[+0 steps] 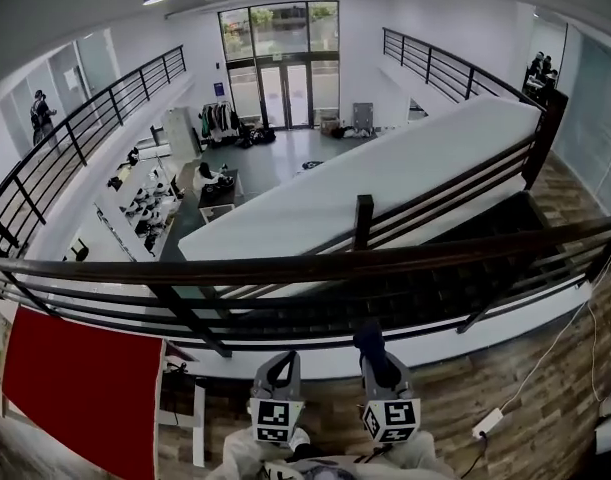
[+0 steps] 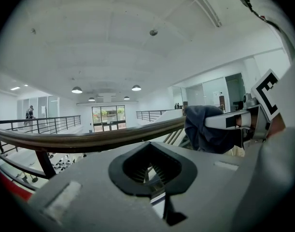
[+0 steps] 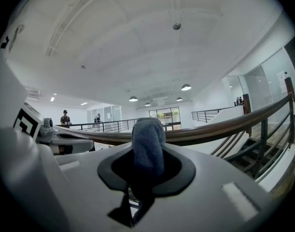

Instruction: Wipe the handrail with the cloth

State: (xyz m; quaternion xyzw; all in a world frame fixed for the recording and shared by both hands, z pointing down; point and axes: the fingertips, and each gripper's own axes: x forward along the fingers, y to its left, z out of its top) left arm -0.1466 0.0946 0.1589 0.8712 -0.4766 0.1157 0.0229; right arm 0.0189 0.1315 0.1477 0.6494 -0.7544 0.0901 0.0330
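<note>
The soft, light cloth is pinched tight in the right gripper at 6 o'clock, just under the hard handrail, and the left gripper is closed on nothing.

The right gripper has its jaws closed on a blue-grey cloth, which stands upright. Behind it a brown handrail runs across. The left gripper shows at left. Two people stand far off.
</note>
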